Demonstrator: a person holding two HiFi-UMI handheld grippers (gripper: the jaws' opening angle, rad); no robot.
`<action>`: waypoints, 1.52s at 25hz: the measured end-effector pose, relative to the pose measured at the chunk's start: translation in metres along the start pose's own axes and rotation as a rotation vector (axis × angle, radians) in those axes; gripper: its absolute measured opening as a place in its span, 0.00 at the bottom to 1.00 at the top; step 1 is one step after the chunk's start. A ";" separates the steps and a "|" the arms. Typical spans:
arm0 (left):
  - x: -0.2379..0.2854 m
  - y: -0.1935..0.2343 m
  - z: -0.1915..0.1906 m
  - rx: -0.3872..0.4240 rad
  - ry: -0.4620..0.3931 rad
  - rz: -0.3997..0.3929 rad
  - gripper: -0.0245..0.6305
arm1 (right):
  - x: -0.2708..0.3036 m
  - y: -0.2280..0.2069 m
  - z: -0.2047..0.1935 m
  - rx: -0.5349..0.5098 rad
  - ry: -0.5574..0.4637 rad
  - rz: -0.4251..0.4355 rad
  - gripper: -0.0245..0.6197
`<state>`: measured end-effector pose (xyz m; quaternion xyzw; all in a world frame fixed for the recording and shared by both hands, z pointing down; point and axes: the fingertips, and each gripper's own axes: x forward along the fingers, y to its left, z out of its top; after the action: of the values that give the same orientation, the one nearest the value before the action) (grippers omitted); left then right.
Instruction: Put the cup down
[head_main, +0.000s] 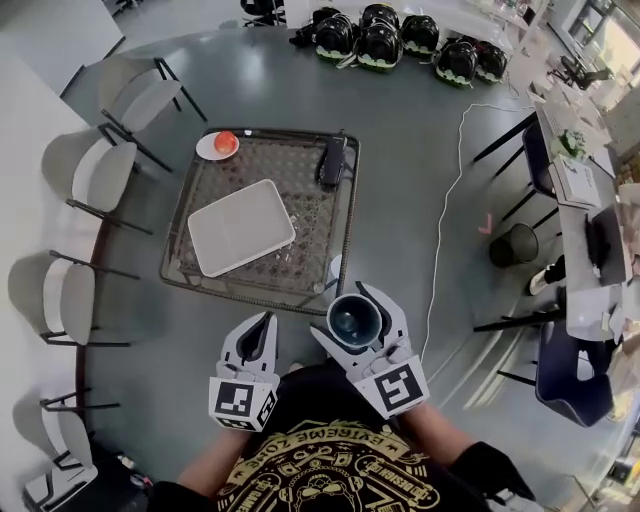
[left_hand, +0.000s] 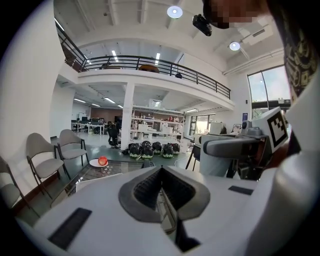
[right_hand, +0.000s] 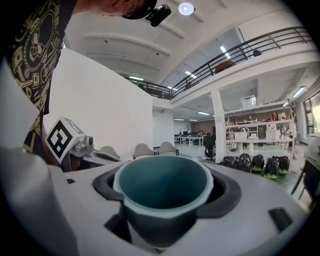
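The cup (head_main: 353, 320) is sitting upright, mouth up, between the fingers of my right gripper (head_main: 358, 306). I am holding it in the air just off the table's (head_main: 176, 252) near right corner, not over the table top. In the right gripper view my fingers are standing wide and pressing on the cup (right_hand: 165, 210) from both sides, so my right gripper (right_hand: 166, 185) is clamping its dark wall just below the pale rim. The cup's teal inside is looking empty.

I am keeping my left gripper (head_main: 262, 326) beside the right one, off the table's near edge. In the left gripper view its fingers are lying together with nothing between them (left_hand: 161, 172).

On the table a white tray (head_main: 241, 226) is lying flat near the middle. At the table's far left corner a plate (head_main: 213, 150) is carrying a red fruit (head_main: 226, 141). A black device (head_main: 333, 160) is lying along the table's far right edge. Chairs (head_main: 95, 170) are standing left of the table and helmets (head_main: 380, 40) are lying on the floor beyond it. A white cable (head_main: 447, 200) is trailing over the floor right of the table.
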<state>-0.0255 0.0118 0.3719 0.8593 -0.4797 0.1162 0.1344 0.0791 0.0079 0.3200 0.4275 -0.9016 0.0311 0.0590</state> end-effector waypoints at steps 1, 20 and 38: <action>0.002 0.000 0.000 -0.002 0.001 0.009 0.05 | 0.001 -0.003 0.000 0.006 -0.003 0.007 0.62; 0.016 0.006 0.001 0.011 0.035 0.110 0.05 | 0.018 -0.024 -0.014 0.004 -0.002 0.103 0.62; 0.054 0.076 0.014 0.006 0.050 0.032 0.05 | 0.094 -0.026 -0.011 -0.001 0.042 0.045 0.62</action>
<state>-0.0621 -0.0744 0.3852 0.8486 -0.4897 0.1410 0.1418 0.0416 -0.0794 0.3434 0.4065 -0.9095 0.0411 0.0775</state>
